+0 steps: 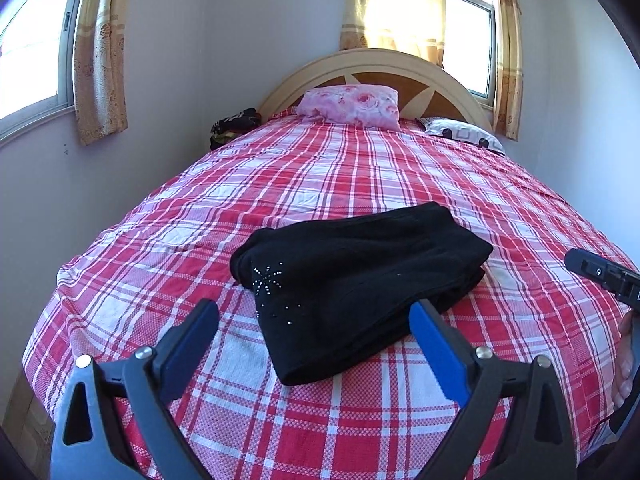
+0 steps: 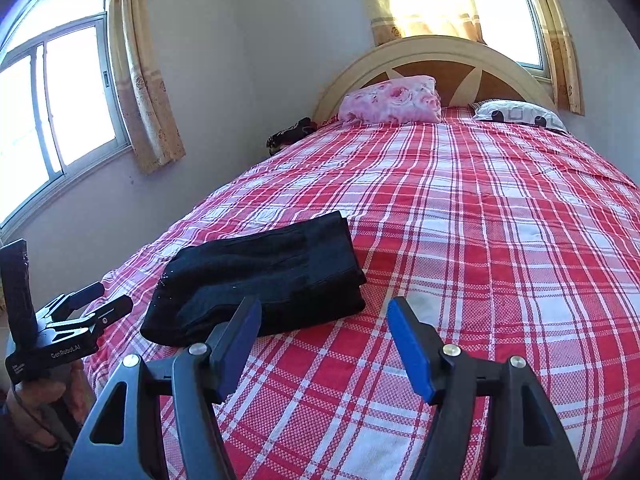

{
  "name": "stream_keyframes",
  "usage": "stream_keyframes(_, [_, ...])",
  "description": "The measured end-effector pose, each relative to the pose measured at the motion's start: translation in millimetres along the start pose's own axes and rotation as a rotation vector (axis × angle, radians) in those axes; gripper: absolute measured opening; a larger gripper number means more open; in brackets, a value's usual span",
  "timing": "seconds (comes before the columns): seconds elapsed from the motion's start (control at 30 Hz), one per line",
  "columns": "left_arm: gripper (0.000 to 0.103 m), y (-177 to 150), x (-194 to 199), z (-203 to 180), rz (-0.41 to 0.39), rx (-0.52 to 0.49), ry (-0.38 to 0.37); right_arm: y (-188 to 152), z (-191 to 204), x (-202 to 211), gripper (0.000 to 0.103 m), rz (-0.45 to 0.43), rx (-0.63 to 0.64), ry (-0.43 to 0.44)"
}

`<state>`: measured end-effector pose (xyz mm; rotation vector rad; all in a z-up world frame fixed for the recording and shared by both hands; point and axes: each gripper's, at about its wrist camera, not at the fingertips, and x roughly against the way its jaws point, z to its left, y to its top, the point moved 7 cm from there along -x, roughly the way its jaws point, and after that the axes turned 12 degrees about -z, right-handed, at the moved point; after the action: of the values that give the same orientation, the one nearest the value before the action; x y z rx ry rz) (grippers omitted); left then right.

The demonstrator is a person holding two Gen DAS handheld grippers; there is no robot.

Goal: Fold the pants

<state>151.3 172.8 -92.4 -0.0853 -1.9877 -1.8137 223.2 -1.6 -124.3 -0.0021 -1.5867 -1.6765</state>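
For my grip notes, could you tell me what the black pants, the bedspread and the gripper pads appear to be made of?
Black pants: soft, matte knit, perhaps fleece; thick rounded folds, with small shiny studs.
Plaid bedspread: woven cloth, likely cotton; a visible checked weave with slight wrinkles.
Left gripper pads: blue and matte, probably rubber or plastic; one edge looks ridged. The right gripper looks the same.

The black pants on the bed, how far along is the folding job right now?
Mostly done, it seems. The black pants lie in a compact, layered bundle on the plaid bedspread. Nothing is in hand: the left gripper and right gripper both hover with jaws open, holding no cloth. What may be left is one more fold or tidying the stacked edges on the bundle's right side, if anything.
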Motion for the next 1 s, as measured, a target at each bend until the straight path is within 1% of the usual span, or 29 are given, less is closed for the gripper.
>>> stream_keyframes(0.37, [0.100, -1, -1, -5, 0.005, -0.015, 0.005, -1, 4, 1, 0.067, 0.001, 0.002, 0.005])
stream_keyframes(0.47, [0.103, 0, 1, -6, -0.003, -0.015, 0.009, -1, 5, 3, 0.067, -0.006, 0.004, 0.005])
stream_keyframes(0.63, [0.103, 2, 3, -8, -0.010, -0.022, 0.016, 0, 7, 7, 0.068, -0.019, 0.012, 0.001])
stream_keyframes(0.8, [0.103, 8, 7, -9, -0.041, -0.031, 0.034, 3, 8, 13, 0.068, -0.035, 0.016, -0.001])
stream_keyframes(1.0, [0.103, 15, 14, -12, -0.073, -0.039, 0.032, 4, 13, 17, 0.068, -0.044, 0.031, -0.001])
